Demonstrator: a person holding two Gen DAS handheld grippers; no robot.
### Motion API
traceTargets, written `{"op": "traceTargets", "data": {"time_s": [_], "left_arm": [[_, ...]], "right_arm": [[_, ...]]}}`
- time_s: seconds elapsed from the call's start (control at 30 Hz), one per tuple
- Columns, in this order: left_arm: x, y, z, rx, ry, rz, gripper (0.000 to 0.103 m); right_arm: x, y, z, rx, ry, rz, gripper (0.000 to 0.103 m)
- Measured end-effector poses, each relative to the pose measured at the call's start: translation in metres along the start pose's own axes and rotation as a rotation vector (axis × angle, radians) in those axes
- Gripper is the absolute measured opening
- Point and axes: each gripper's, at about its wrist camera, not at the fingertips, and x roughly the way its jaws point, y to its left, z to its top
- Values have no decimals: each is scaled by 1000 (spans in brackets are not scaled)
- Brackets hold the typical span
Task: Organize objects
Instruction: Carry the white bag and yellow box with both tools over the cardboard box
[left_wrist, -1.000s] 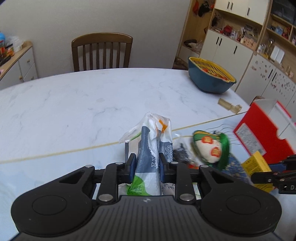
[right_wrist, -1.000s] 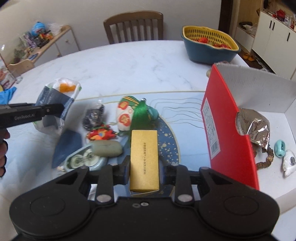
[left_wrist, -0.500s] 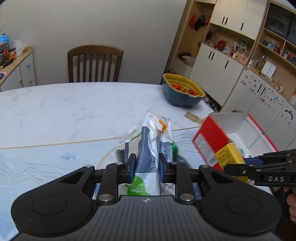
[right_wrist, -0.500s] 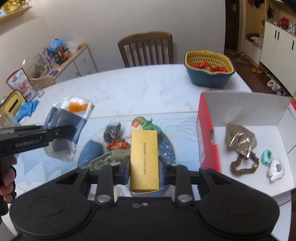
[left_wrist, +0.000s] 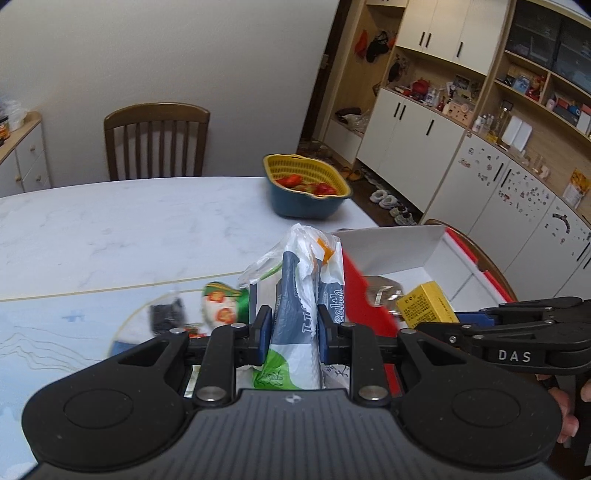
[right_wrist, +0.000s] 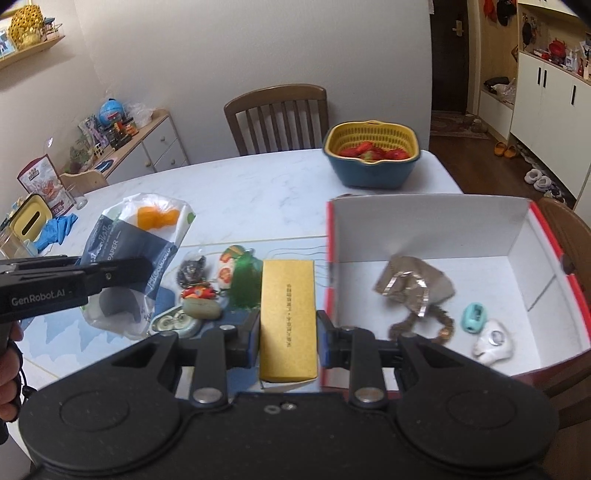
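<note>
Lettering shows on both tools: "GenRobot.AI" runs along the side of the left hand-held gripper (left_wrist: 290, 326) as seen from the right wrist camera, and "DAS" is printed on the right hand-held gripper (right_wrist: 287, 326) as seen from the left. The left hand-held gripper is clenched on a plastic tissue pack (left_wrist: 304, 295), white and dark blue with a green patch and orange marks; "PAPER" can be read on one face and the letters "ealth" on another. The right hand-held gripper grasps a gold box (right_wrist: 288, 317) by its long sides; a column of small dark characters runs down its top, too fine to read. Both are held in the air above the tabletop (right_wrist: 236, 192).

Just right of the gold box stands an open red box (right_wrist: 546, 243) with white inside walls. In it lie a crumpled foil packet (right_wrist: 413, 284), a brown bead bracelet (right_wrist: 439, 325), a small teal piece (right_wrist: 474, 317) and a white object (right_wrist: 493, 341).

Left of the red box, on a blue-patterned mat (left_wrist: 55, 332), sit a green tassel ornament (right_wrist: 240, 273), a dark bag (right_wrist: 190, 269), a small red toy (right_wrist: 197, 292) and a grey-green stone (right_wrist: 201, 308). Farther back is a blue basin with a yellow strainer of strawberries (right_wrist: 371, 157), and a wooden chair (right_wrist: 277, 118) beyond. The red box's near wall hides part of its floor from the left wrist camera.
</note>
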Motion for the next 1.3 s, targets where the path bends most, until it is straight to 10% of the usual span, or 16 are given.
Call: {"op": "traceTargets", "data": {"time_s": [1.3], "left_arm": [[138,-166,8,180,164,-32,24]], "right_arm": [[-9,-194,-1,94,-6,-100,28]]}}
